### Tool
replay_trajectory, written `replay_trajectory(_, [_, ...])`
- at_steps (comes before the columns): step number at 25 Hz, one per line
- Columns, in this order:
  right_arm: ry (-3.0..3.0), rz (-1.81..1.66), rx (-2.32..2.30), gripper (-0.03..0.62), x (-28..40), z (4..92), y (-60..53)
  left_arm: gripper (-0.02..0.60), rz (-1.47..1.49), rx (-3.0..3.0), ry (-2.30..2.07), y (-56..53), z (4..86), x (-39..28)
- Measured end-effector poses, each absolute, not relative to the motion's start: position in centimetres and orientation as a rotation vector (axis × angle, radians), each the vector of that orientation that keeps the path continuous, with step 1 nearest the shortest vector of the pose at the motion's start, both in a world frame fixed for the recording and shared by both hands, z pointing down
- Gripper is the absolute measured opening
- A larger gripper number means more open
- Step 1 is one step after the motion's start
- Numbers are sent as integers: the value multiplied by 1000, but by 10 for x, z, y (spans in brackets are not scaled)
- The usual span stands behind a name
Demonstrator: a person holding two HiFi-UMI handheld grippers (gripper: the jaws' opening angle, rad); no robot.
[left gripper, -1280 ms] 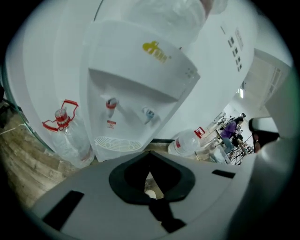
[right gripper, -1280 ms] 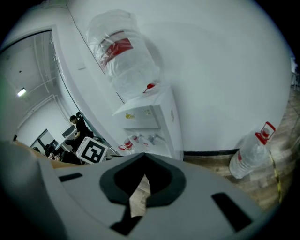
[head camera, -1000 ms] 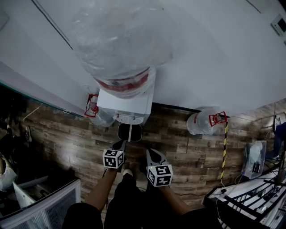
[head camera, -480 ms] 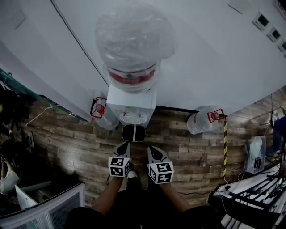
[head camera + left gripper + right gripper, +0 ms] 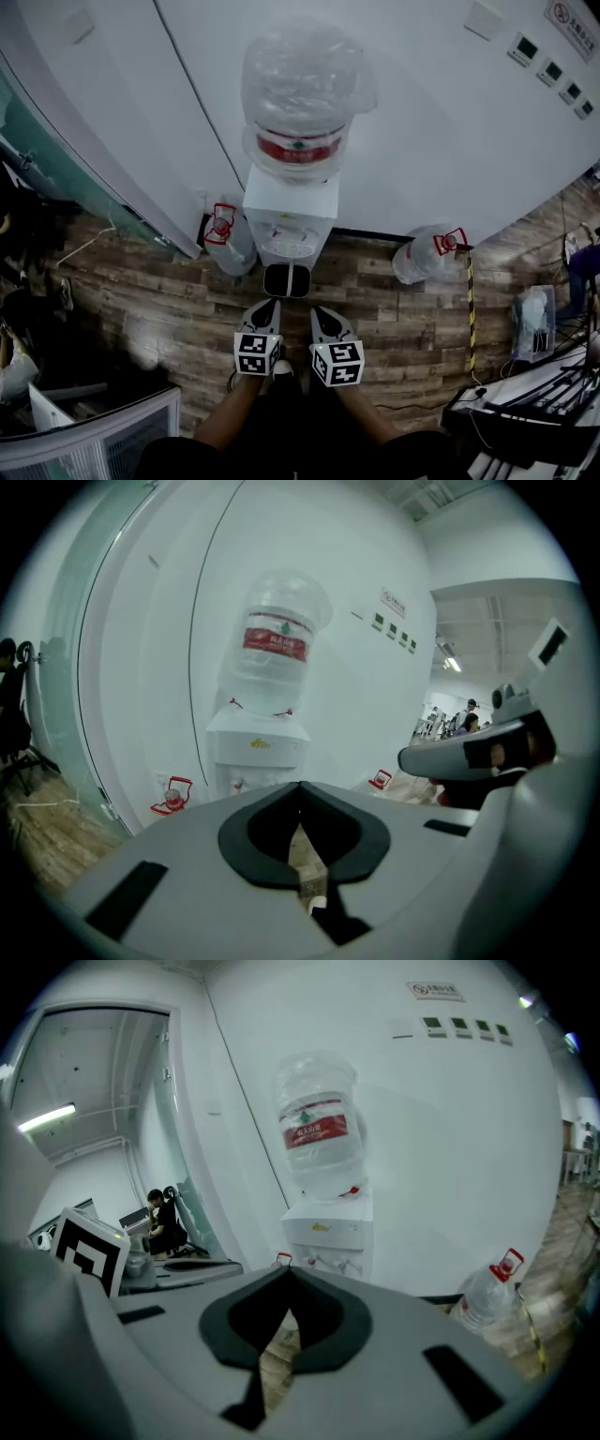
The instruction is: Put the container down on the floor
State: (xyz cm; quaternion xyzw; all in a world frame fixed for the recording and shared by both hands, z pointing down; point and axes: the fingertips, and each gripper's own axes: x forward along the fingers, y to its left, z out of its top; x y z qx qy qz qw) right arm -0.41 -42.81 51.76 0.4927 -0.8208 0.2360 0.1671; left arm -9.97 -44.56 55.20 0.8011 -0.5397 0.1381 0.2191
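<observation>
Topping the dispenser, the container stands by the wall.

This looks like an office workplace. A white water dispenser carrying an upturned bottle stands against a plain white wall, with spare bottles on the wood-plank floor. Small control panels line the wall, and near a glass partition a person sits at a desk
</observation>
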Motion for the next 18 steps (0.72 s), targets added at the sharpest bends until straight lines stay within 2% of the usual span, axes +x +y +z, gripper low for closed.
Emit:
replay_trajectory(9, [-2394, 558, 1459, 9, -21, 495, -398, 14, 327, 2293, -1501, -417, 524, -113])
replay_trajectory(18, [-2386, 571, 1430, 8, -34, 503, -386, 14, 355, 2271, -1502, -398, 537, -129])
